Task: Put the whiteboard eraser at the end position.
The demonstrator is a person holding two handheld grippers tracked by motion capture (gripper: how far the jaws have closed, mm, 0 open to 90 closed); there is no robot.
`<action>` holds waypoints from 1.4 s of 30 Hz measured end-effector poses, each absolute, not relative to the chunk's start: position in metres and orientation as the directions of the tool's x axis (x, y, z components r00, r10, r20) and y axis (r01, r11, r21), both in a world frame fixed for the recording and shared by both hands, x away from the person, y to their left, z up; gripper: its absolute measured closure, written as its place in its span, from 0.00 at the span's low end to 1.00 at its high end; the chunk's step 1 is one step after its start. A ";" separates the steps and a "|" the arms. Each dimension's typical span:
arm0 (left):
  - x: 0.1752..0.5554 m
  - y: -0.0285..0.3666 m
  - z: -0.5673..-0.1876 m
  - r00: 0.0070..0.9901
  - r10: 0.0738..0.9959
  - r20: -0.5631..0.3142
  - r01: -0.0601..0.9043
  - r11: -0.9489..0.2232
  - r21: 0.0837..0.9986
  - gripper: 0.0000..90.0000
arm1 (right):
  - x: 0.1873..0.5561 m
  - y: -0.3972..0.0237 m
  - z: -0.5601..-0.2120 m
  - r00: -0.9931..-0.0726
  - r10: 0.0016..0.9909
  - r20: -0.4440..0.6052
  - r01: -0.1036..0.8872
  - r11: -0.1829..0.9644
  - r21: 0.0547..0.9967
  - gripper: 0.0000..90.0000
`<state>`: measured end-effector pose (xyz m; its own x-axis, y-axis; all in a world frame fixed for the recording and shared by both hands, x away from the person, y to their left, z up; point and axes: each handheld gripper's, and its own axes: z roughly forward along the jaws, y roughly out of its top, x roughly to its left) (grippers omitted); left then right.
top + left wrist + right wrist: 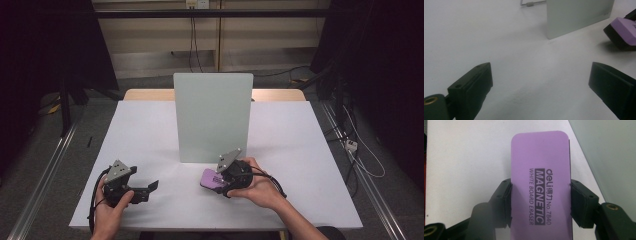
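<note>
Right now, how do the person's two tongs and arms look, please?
Both tongs, left and right, are black, each with two blocky jaws that have small screw holes and a brass-coloured ring near the base. Each carries a grey three-cornered plate on top, and a black cable trails from each body. The forearms are bare in the high view; no sleeve shows there.

Eraser (211, 179) just before upright board (213, 117), on table (150, 130)
</note>
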<state>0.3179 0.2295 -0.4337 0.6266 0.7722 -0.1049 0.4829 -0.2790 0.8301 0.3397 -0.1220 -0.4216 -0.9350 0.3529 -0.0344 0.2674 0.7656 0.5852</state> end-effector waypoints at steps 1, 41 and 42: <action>0.318 0.230 -0.434 0.625 0.773 -0.109 0.483 -0.273 0.832 0.06 | 0.340 -0.122 -0.422 -0.935 0.353 -0.037 0.267 0.767 0.583 0.46; 0.319 0.229 -0.434 0.617 0.780 -0.110 0.487 -0.267 0.832 0.06 | 0.342 -0.151 -0.421 -0.808 0.584 0.075 0.448 0.528 0.721 0.10; 0.319 0.230 -0.434 0.617 0.780 -0.110 0.485 -0.266 0.833 0.06 | 0.341 -0.157 -0.420 -0.792 0.604 0.086 0.461 0.500 0.733 0.10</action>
